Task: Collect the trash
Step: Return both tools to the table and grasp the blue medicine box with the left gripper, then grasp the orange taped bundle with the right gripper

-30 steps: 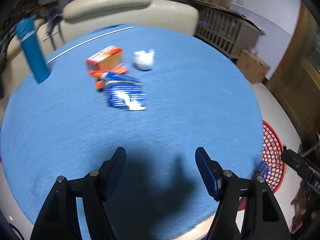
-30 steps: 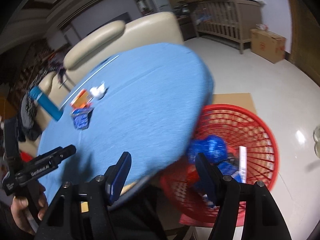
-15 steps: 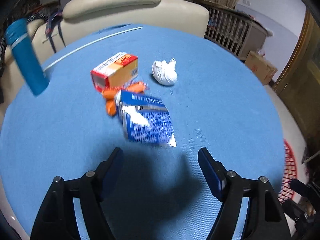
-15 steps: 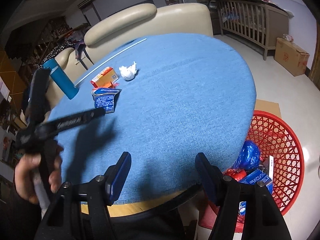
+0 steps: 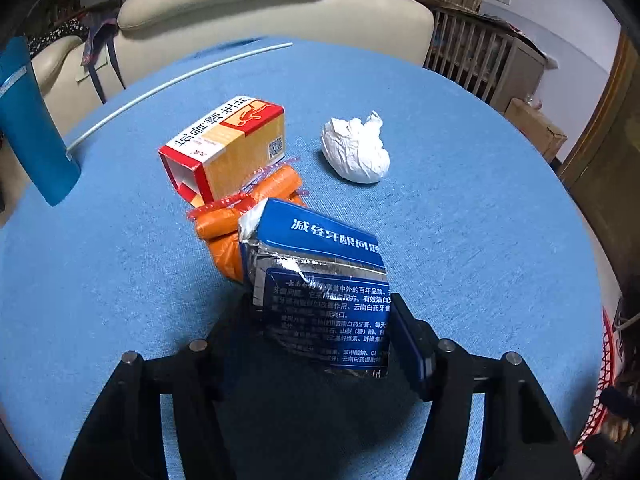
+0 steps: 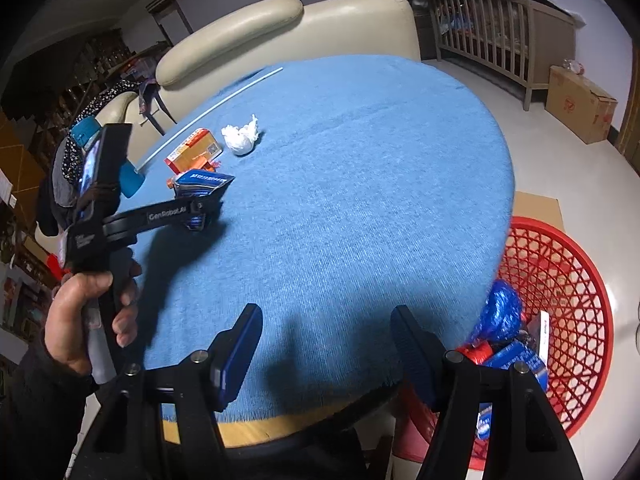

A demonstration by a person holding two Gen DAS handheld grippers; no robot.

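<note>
A torn blue toothpaste box lies on the blue round table, leaning on orange plastic bags. My left gripper straddles the box's near end. Its jaws are closing and the pads stand right at the box's sides, without visibly squeezing it. Behind lie a red-and-orange carton with an open end and a crumpled white tissue. My right gripper hangs open and empty over the table's near edge. From there I see the left gripper held in a hand.
A red mesh basket on the floor right of the table holds blue packets and boxes. A tall blue bottle stands at the table's left edge, and a thin white rod lies at the back. A cream sofa sits behind.
My left gripper has advanced to the trash pile, and the blue box now sits between its narrowed jaws. The right gripper's view has swung from the basket toward the table.
</note>
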